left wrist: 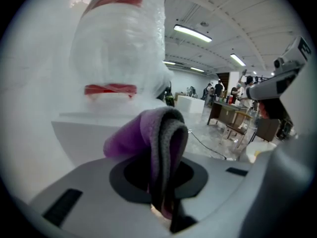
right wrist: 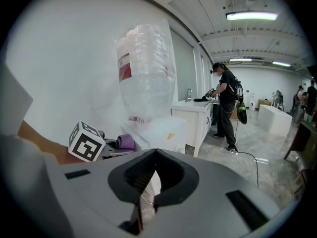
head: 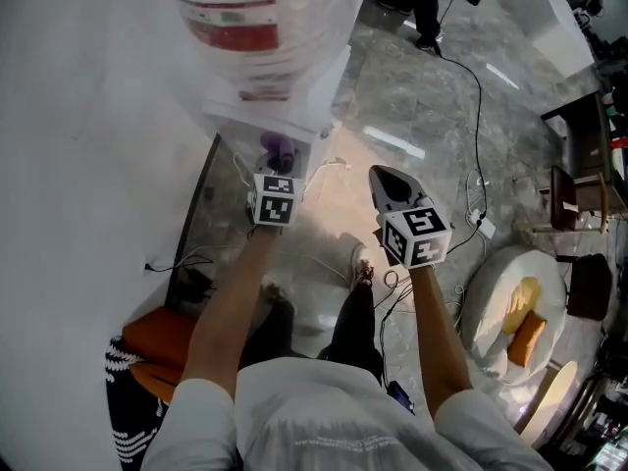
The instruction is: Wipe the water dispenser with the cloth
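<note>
The left tongs [left wrist: 163,185] are pinching a soft, folded purple-and-grey cloth [left wrist: 159,133] just beside the boxy white water dispenser [head: 289,106]; the right tongs [head: 391,186] are hanging closed and empty, right of it.

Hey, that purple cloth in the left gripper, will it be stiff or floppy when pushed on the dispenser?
Probably floppy: the cloth bends over limp in the left gripper. Likely light and soft, so it should squash against the dispenser.

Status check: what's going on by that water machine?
Left gripper shut on purple cloth, up at the water dispenser. Right gripper shut, empty, held aside. Nothing in the way.
</note>
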`<state>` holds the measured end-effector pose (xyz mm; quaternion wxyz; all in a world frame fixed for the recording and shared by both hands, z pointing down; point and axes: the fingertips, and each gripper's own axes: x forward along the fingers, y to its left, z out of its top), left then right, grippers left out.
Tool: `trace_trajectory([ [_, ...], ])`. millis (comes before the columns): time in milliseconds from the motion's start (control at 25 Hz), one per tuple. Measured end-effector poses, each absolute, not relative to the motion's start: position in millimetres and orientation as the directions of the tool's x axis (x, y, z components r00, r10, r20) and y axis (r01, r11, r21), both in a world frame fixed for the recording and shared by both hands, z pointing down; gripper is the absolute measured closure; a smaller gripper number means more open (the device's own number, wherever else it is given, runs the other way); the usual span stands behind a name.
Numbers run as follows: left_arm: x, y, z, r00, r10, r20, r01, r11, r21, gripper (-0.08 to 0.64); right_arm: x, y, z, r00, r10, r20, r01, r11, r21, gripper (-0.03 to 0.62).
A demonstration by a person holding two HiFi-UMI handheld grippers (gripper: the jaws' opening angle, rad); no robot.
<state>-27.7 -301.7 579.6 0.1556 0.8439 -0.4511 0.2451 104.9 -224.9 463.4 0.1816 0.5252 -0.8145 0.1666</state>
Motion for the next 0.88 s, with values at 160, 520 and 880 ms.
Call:
trace_trajectory([
  [160,-7.9,-282.6,571.3,0.555,-0.645,0.526,-0.766,-0.643,0.021,0.506,104.2,-224.8,467.5,-0.365,-0.780,0.508,-0.919,0.389,-0.062,0.584],
  [520,-65.3,-239.8,586.0,0.562,-0.608,0.560,-0.760,-0.648,0.060,0.506,59.5,-236.8,476.4,-0.385,-0.758,0.526,-0.907,0.418,-0.062,0.584],
  [880,-198.5,-256.0,614.3,0.372,-0.698,0.612,-0.912,-0.398,0.100,0.506,-35.6,-257.4,516.6,-0.505,-0.657,0.560,-0.819,0.569,-0.072,0.584],
])
